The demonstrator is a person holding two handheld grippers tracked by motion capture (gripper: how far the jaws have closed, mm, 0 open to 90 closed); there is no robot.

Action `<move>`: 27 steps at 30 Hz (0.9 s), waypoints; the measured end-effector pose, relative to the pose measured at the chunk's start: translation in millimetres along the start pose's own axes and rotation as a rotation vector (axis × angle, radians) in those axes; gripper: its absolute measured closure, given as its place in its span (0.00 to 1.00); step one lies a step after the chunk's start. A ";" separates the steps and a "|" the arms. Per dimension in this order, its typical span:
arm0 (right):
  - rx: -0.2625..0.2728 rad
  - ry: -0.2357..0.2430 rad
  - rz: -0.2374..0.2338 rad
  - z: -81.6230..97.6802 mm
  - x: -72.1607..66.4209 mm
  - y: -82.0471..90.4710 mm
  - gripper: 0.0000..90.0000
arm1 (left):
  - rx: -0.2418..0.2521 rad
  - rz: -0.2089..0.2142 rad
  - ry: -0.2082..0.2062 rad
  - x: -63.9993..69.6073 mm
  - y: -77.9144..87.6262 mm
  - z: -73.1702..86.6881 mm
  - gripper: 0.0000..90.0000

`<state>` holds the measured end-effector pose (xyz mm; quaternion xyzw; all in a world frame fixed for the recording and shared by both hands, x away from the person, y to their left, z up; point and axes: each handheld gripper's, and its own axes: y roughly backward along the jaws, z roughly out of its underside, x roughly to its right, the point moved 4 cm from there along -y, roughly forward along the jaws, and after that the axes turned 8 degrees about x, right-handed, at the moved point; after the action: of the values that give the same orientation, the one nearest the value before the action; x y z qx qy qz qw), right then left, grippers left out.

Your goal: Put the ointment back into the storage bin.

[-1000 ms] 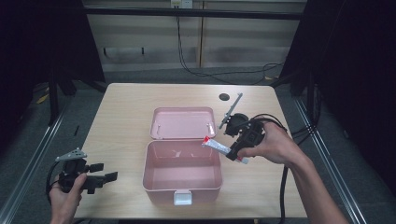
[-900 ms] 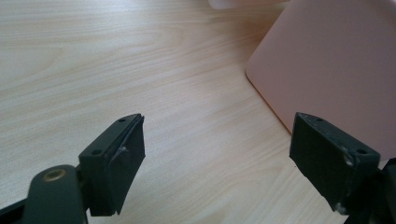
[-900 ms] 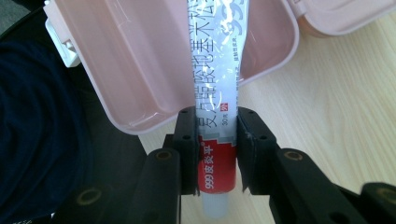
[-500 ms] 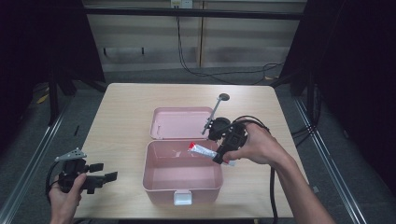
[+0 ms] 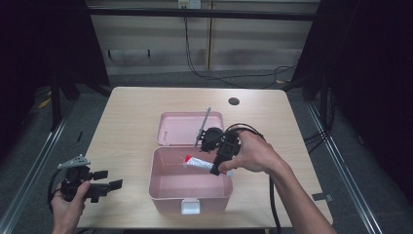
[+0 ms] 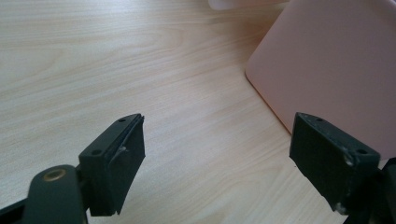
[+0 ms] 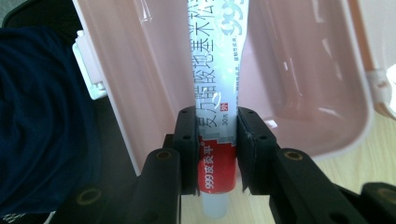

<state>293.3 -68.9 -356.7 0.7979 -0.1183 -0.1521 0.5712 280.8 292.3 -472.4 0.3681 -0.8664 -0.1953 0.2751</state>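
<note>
At the bench [image 5: 126, 122], we held the right gripper [image 5: 214, 163] clamped on a white-and-red ointment tube [image 5: 198, 163], its length reaching over the open pink box [image 5: 190, 195], whose lid [image 5: 182, 127] lay flat behind. Our left gripper [image 5: 111, 179] sat near the bench's front-left corner, jaws apart and empty, beside the box.

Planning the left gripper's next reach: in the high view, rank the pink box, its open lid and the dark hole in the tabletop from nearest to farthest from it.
From the left gripper:
1. Pink box, just to its right.
2. Open lid, behind the box.
3. Dark hole, far right of the table.
</note>
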 end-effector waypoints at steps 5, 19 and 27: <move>-0.029 0.026 -0.017 -4.8 -3.2 -12.1 0.79 | -0.003 0.001 -0.003 -0.2 0.1 0.1 0.20; -0.036 0.066 -0.027 -13.2 -9.0 -32.2 0.79 | -0.005 -0.003 0.002 0.1 -0.8 0.3 0.20; -0.055 0.114 -0.060 -19.8 -14.1 -48.9 0.79 | -0.004 -0.001 0.000 -0.3 -0.3 0.3 0.20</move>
<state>288.4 -30.8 -395.6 0.7925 -0.0574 -0.1266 0.5938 280.9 292.3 -472.9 0.3680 -0.8658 -0.1972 0.2756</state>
